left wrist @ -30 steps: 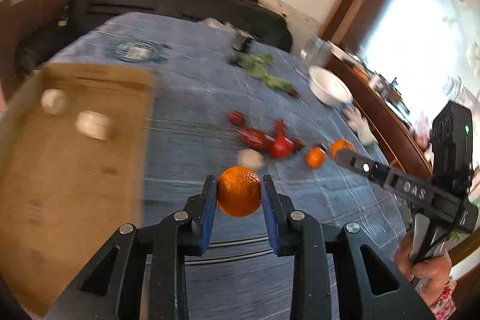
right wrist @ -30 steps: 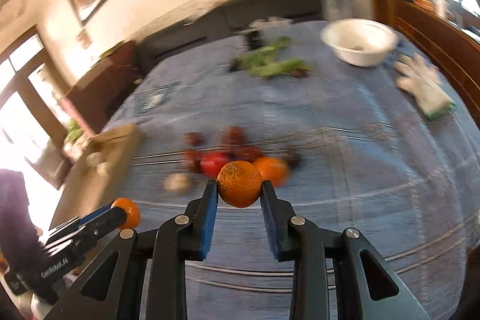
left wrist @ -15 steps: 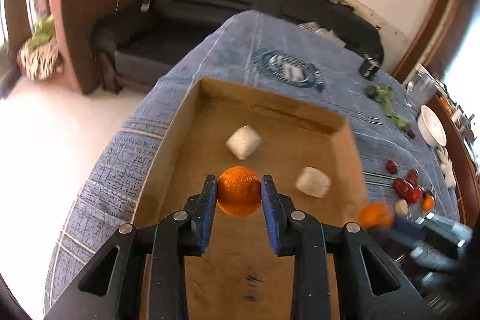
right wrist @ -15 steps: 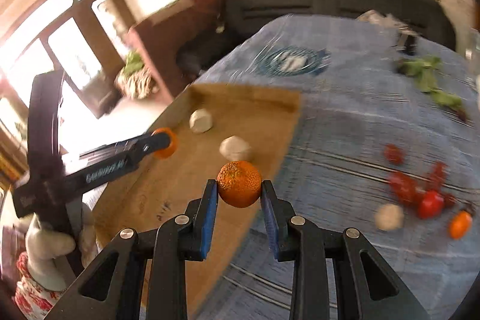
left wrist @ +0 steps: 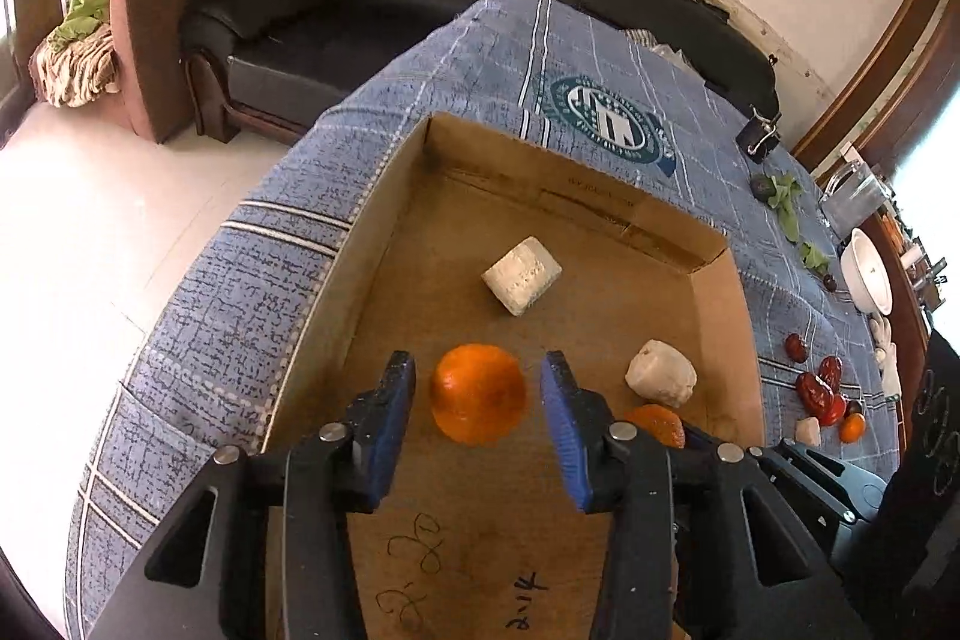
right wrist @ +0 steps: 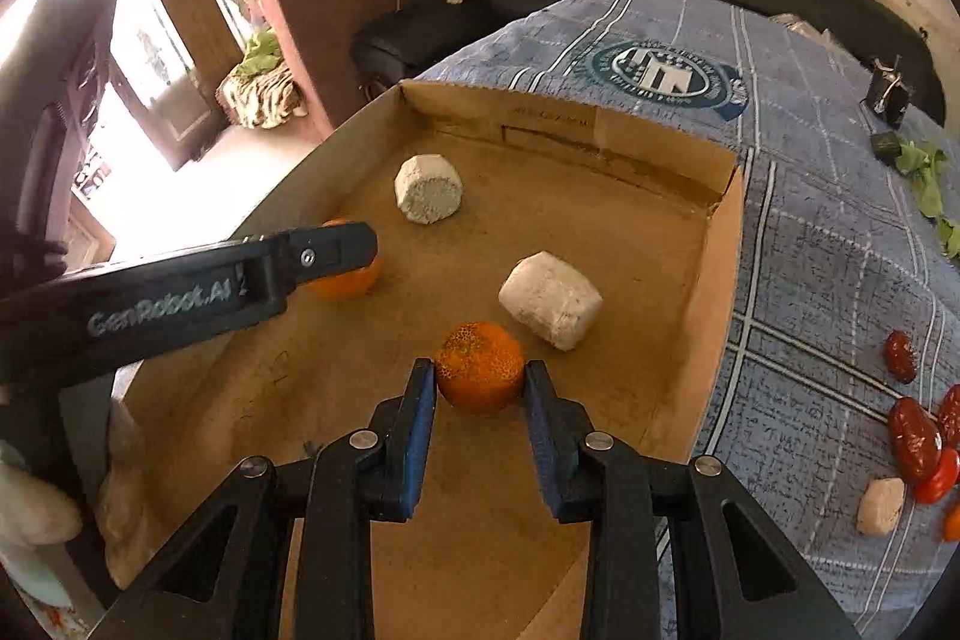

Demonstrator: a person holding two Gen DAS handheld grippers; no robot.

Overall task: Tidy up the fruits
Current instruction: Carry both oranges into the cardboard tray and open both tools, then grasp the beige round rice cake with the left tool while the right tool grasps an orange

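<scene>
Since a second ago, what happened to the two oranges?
Both were carried from the fruit pile to the cardboard box. The left gripper has opened, letting go of its orange. The right gripper still pinches its orange. The two white chunks stayed put.

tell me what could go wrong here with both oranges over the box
1. The left gripper has opened, so its orange sits loose on the cardboard box floor and may roll toward the white chunks.
2. The right gripper holds its orange close beside a white chunk; releasing there could knock them together.
3. Both grippers crowd one box and could collide.
</scene>
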